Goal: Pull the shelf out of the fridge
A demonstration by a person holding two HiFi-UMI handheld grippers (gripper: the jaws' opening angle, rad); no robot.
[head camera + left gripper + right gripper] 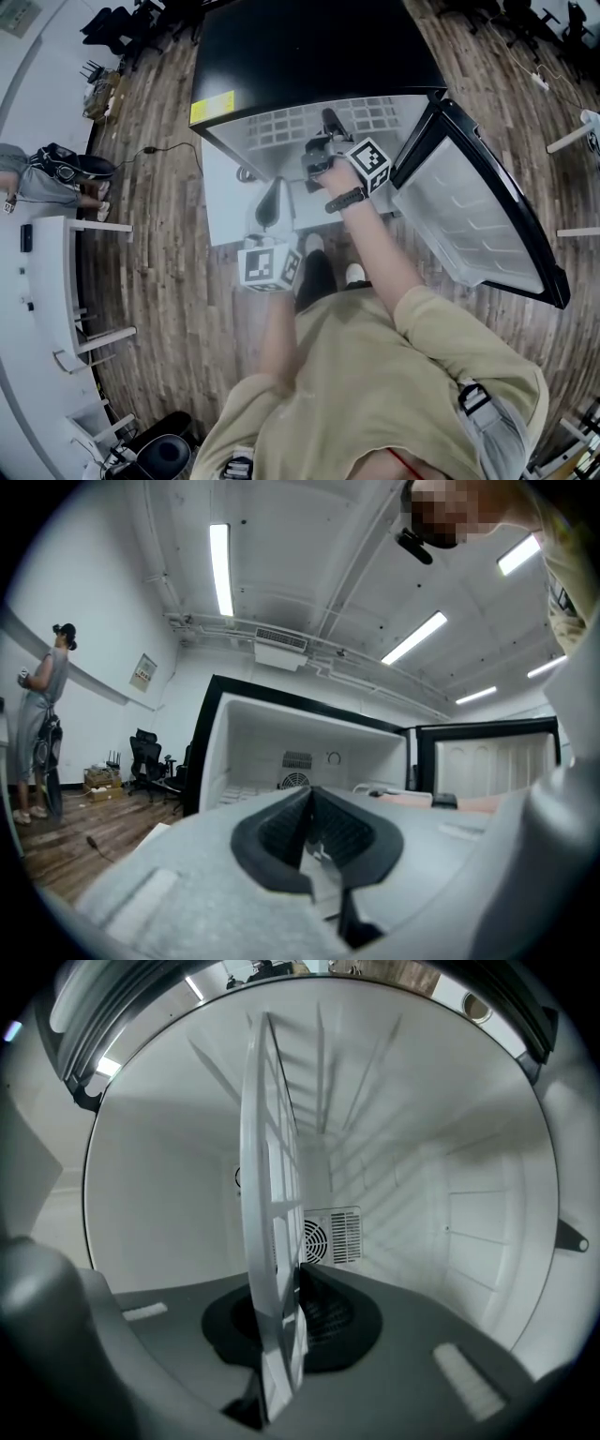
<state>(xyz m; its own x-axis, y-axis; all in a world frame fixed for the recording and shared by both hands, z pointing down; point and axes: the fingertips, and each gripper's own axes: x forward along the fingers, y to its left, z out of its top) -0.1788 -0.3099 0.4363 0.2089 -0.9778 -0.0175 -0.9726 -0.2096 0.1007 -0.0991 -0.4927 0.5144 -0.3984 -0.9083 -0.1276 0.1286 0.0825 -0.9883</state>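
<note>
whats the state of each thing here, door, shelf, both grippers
fridge door: open, swung wide
shelf: inside the fridge, front edge clamped
right gripper: shut on the shelf
left gripper: fingers together, nothing between them, outside the fridge

- The fridge [309, 47] is black on the outside and white on the inside.
- A sticker [212, 108] on the fridge is yellow.
- The fridge door [469, 220] is white with a black rim.
- The shelf [267, 1194] is white, with bars that cross like a grid.
- The floor [159, 281] is brown wood in long stripes.
- The shirt [375, 394] is light tan.
- The wrist band [345, 199] is black.
- The left cube [270, 267] and the right cube [372, 164] are white with black square shapes.
- The left gripper [312, 808] and the right gripper [286, 1312] are grey with black pads.
</note>
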